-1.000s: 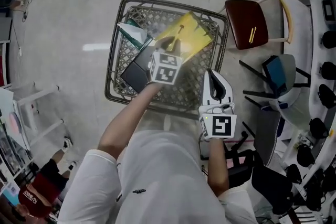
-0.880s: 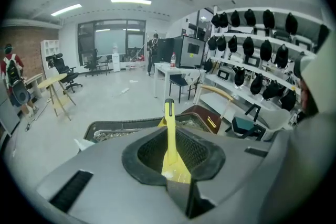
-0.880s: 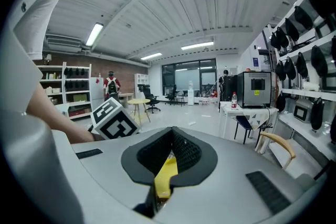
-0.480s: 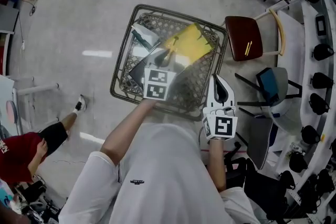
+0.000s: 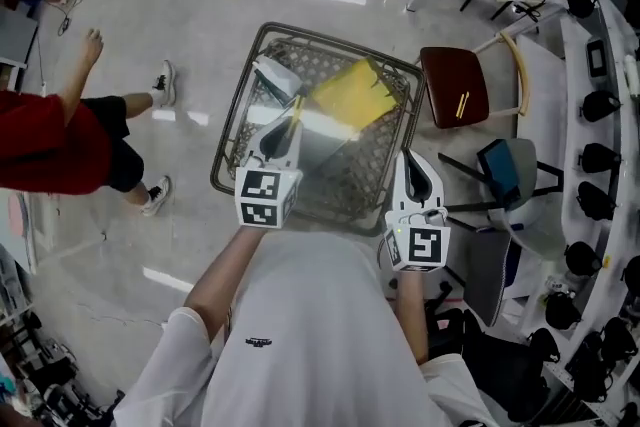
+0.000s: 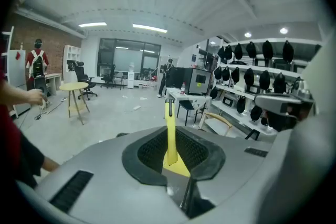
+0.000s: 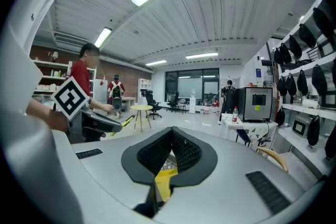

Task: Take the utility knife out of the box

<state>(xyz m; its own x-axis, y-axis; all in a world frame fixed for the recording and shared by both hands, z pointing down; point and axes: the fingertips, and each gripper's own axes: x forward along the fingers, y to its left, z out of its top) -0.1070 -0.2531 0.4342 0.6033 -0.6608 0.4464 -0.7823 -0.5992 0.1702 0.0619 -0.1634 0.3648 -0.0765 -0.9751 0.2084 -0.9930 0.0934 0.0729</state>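
Note:
The yellow utility knife (image 6: 170, 134) stands up between the pads of my left gripper (image 6: 171, 150), which is shut on it. In the head view my left gripper (image 5: 285, 127) hangs over the near left part of the wire basket (image 5: 232, 130), with the knife (image 5: 296, 107) sticking out ahead of its jaws. My right gripper (image 5: 413, 155) hovers at the basket's near right corner. Its pads meet at the tips with nothing gripped (image 7: 170, 134). From the right gripper view I see the left gripper (image 7: 94, 120) and the knife's yellow end (image 7: 122, 121).
In the basket lie a yellow packet (image 5: 350, 95), a white box (image 5: 275, 75) and a grey sheet (image 5: 330, 140). A chair with a dark red seat (image 5: 455, 85) stands right of the basket. A person in a red shirt (image 5: 50, 140) walks at the left. Shelves with black headgear (image 5: 590, 155) line the right.
My left gripper has risen out of the basket with the knife and moved left and nearer. The right gripper rose a little. The person in red has come closer on the left.

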